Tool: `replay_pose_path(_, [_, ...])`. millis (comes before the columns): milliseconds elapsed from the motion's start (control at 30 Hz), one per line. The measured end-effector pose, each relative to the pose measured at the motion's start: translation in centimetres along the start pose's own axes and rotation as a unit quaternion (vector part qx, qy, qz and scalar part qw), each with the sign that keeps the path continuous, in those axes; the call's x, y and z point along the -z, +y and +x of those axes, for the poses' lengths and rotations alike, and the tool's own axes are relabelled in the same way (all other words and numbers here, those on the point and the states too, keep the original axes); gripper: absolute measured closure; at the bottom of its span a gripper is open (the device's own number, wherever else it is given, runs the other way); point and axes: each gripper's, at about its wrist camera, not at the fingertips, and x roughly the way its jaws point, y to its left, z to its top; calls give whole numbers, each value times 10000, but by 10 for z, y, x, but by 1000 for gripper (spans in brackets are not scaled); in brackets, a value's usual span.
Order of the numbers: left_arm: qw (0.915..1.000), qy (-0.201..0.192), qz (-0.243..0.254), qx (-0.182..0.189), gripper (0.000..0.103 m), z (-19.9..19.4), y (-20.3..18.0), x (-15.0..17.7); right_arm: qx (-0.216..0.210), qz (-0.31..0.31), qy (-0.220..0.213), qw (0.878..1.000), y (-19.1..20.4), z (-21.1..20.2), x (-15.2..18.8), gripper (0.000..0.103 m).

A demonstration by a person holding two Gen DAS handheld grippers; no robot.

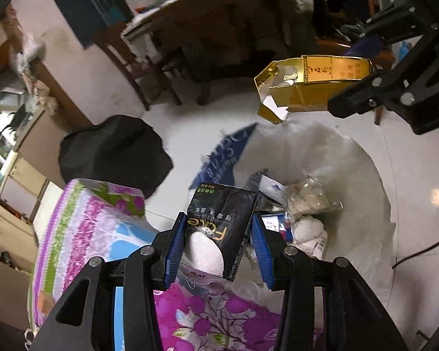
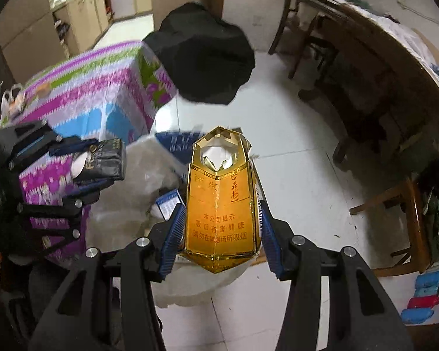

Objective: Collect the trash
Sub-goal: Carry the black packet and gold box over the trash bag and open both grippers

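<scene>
Left claw (image 1: 218,244) pinches a black tissue pack (image 1: 221,228); right claw (image 2: 219,234) pinches a gold carton (image 2: 219,204).

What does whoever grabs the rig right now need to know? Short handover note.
Left gripper: shut on black tissue pack, held over the trash bin.
Right gripper: shut on gold cigarette carton, torn open at its far end, also above the bin.
Bin: lined with a clear bag, already holding wrappers and crumpled paper.
Done: both pieces picked up.
Left: release both into the bin. Other trash around cannot be judged from these views.
</scene>
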Motion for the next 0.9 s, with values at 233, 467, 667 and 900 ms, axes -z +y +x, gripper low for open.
replay_pose_path(233, [9995, 130, -26, 282, 55, 18, 0, 1, -143, -171, 153, 9996, 6, 9, -1, 54])
replay_pose_path(467, [9999, 62, -70, 67, 37, 15, 10, 0, -110, -130, 189, 9997, 6, 15, -6, 52])
replay_pose_path(667, [10000, -16, -51, -70, 37, 8, 13, 2, -89, -152, 169, 9997, 8, 14, -7, 52])
replay_pose_path(900, [9999, -73, -95, -111, 37, 2, 13, 1, -23, -182, 188, 9997, 12, 12, -8, 52])
